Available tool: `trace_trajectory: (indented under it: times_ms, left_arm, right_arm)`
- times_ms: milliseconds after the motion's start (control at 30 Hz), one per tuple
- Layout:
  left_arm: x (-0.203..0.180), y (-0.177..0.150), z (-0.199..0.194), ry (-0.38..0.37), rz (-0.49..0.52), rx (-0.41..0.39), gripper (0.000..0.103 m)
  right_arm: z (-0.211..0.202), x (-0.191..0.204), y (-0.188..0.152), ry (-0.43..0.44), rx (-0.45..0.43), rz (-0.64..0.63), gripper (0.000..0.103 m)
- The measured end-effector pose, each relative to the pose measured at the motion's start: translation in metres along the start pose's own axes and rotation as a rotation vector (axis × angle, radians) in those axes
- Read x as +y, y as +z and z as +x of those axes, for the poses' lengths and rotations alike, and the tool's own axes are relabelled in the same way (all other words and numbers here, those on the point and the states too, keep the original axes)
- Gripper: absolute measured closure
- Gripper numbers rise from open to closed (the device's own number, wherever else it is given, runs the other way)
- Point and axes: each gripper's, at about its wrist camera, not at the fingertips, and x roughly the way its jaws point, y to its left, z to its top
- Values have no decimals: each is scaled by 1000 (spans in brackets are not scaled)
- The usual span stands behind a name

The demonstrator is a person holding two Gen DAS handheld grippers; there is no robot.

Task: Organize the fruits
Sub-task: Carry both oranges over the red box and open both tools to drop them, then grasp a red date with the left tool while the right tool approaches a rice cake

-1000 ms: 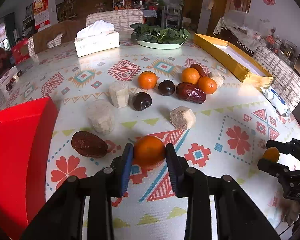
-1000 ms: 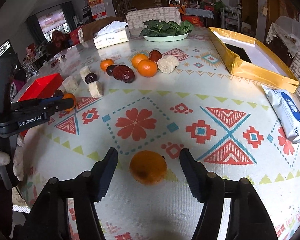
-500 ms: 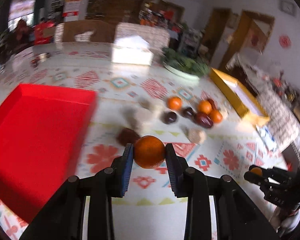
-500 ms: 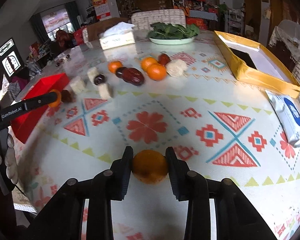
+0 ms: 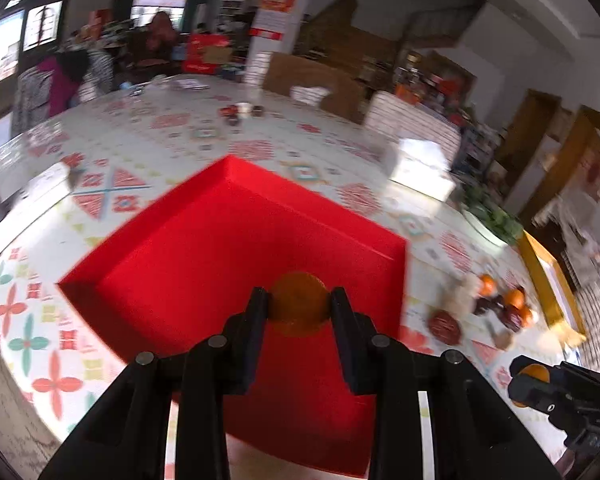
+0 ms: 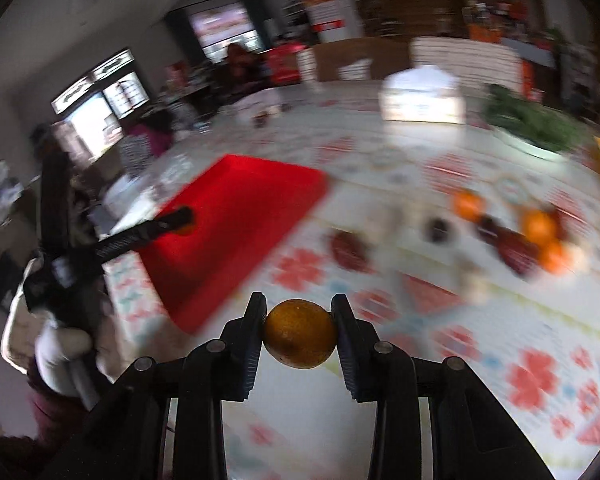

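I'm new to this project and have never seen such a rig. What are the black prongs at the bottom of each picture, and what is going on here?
There is no robot: a person carries one two-fingered tool in each hand, each with a wide-angle camera looking along its fingers. The prongs are those fingers. One picture comes from the left hand-held gripper, which clamps an orange over a red tray. The other comes from the right hand-held gripper, which clamps a second orange above the patterned tablecloth. Its jaws have just closed on it. More oranges, dark fruits and pale chunks, blurred, lie on the table, with a tissue box and a plate of greens behind.
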Motion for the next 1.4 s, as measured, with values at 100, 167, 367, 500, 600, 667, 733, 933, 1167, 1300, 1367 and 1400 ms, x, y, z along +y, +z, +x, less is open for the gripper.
trace_trajectory:
  times_ms: [100,167,367,500,600,667,733,933,1167,1300,1367,1400]
  left_arm:
    - [22,3,4,37,-40,5,71]
    - [35,4,7,57,-62,15,71]
    - [60,6,12,74,-96,25,71]
    - [66,8,12,74,-116,28,71]
    - [70,9,8,65,-140,28,69]
    - [71,9,4,57,-153,17,59]
    - [69,11,-2,56,-155,1,57]
    - [52,13,-16,33,-131,-23,51]
    - [15,11,-27,-11,-64,-33,47]
    - [-13,5,-28,-43,-14,-26,44]
    - [-24,2,-27,-58,9,-19,44]
    - [-30,0,-27,-65,20,-14,44]
  right_arm:
    - [34,26,18,57,34,-33,66]
    - [54,42,26,84,60,-53,66]
    - [105,76,33,112,126,-95,66]
    - [122,85,33,114,150,-102,65]
    - [125,89,35,110,146,-99,60]
    - [119,88,37,115,123,-96,42]
    - [111,88,39,111,94,-98,36]
    - [77,75,42,92,22,-72,36]
    - [10,23,33,18,-113,28,32]
    - [-27,-25,24,-63,-197,123,28]
    - [-43,-57,16,-114,-220,193,27]
    - [-48,-68,14,-130,-214,215,27]
